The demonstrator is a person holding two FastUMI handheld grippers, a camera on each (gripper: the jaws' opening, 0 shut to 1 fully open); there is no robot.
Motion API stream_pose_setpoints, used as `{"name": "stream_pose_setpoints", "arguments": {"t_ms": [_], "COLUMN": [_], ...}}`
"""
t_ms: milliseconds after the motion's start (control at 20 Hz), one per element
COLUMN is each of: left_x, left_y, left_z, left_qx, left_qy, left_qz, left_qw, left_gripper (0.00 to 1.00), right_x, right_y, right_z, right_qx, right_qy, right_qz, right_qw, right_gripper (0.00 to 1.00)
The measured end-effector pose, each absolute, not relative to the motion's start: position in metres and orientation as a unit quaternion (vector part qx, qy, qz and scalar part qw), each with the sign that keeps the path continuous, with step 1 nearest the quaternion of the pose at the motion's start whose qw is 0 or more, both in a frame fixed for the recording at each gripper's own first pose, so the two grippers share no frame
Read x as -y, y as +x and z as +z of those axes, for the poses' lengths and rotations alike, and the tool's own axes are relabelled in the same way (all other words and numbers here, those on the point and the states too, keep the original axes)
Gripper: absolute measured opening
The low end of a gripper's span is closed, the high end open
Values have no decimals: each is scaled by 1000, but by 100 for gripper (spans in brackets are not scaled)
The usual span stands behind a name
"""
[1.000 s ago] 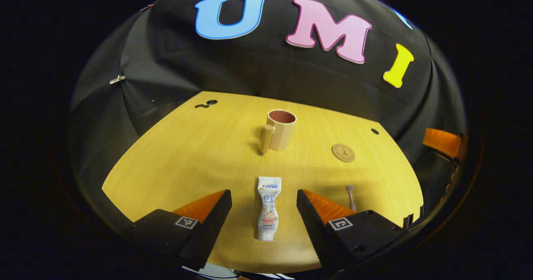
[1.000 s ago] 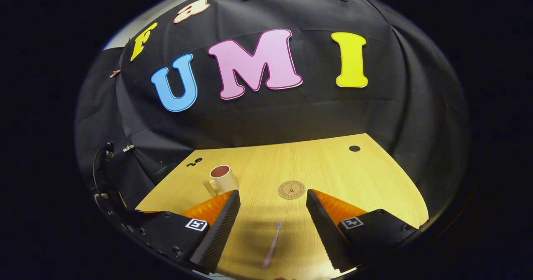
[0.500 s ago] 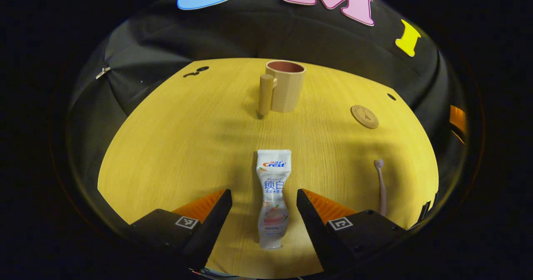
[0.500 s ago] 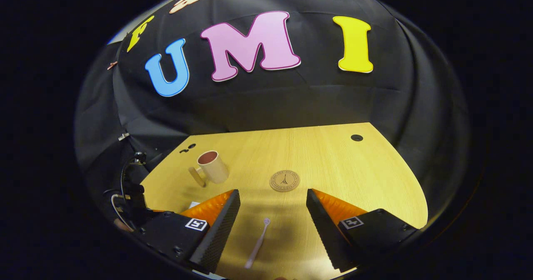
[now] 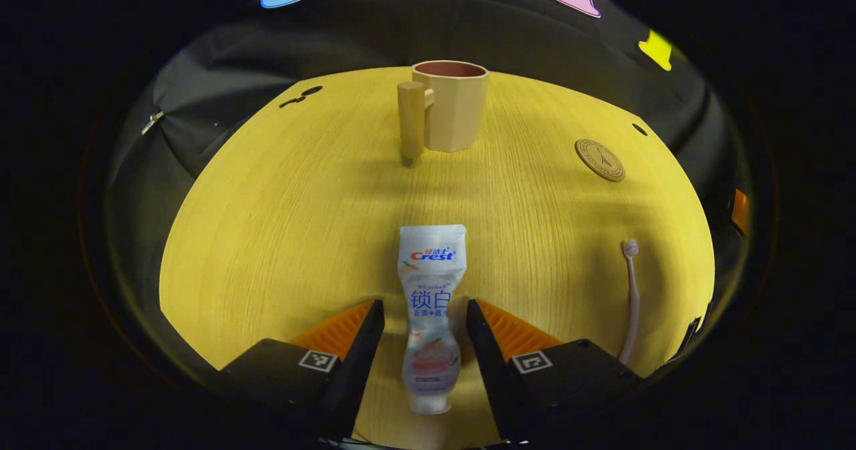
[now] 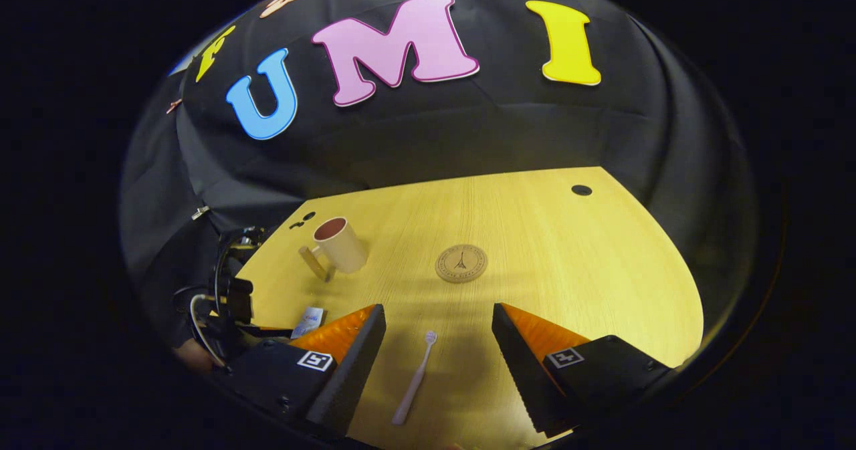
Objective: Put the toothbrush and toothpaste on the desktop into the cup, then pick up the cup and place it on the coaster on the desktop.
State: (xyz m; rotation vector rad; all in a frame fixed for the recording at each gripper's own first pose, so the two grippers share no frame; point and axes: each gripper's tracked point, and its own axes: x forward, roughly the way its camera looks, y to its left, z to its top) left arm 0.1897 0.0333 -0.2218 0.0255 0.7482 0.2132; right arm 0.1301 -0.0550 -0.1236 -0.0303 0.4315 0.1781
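A white toothpaste tube (image 5: pixel 431 283) lies flat on the yellow wooden desktop (image 5: pixel 281 222), cap end toward me. My left gripper (image 5: pixel 424 306) is low over it, open, a finger on each side of the tube with small gaps showing. Beyond stands the beige cup (image 5: pixel 451 109), upright, its handle toward me. A pale pink toothbrush (image 6: pixel 416 378) lies between and below the open fingers of my right gripper (image 6: pixel 438 313), which is held above it. The round coaster (image 6: pixel 461 263) lies further in, and the cup (image 6: pixel 342 245) is to its left.
The toothbrush (image 5: pixel 632 296) and the coaster (image 5: pixel 600 160) lie to the right in the left gripper view. The desktop has small dark holes (image 6: pixel 581 190) near its far edge. The black cloth wall closes off the back. The left gripper's body and cables (image 6: pixel 231 303) sit at the desk's left edge.
My left gripper has moved forward and down over the toothpaste, and its fingers have narrowed around the tube. My right gripper has tilted down and edged toward the toothbrush, still open.
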Motion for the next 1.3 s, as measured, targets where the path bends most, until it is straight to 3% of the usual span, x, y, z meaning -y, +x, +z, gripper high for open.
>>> {"name": "stream_pose_setpoints", "arguments": {"t_ms": [50, 200, 300, 500, 700, 750, 900, 950, 1300], "left_x": [-32, -32, -32, -34, -28, -26, -25, -27, -40], "left_y": [190, 190, 191, 193, 186, 180, 171, 163, 132], "left_z": [-222, -219, -221, -221, -217, -213, -200, -195, -167], "left_qx": [-368, -373, -380, -384, -386, -380, -362, -357, -332], "left_qy": [14, 15, 16, 11, 4, 2, -12, -17, -22], "left_qz": [100, 97, 94, 82, 49, 42, 28, 26, 20], "left_qw": [924, 923, 920, 920, 921, 924, 932, 934, 943], "left_gripper": [77, 39, 38, 27, 23, 27, 18, 23, 22], "right_x": [55, 53, 51, 44, 40, 40, 38, 37, 46], "right_y": [129, 127, 121, 104, 103, 107, 106, 105, 106], "right_z": [-128, -141, -154, -186, -208, -211, -230, -237, -271], "right_qx": [-220, -239, -260, -325, -355, -352, -378, -390, -439], "right_qy": [-13, -13, -15, -13, -34, -39, -59, -57, -78], "right_qz": [87, 82, 78, 62, 38, 28, 10, 6, -33], "right_qw": [972, 968, 962, 944, 933, 935, 924, 919, 894], "right_gripper": [99, 99, 99, 99, 99, 99, 99, 99, 99]}}
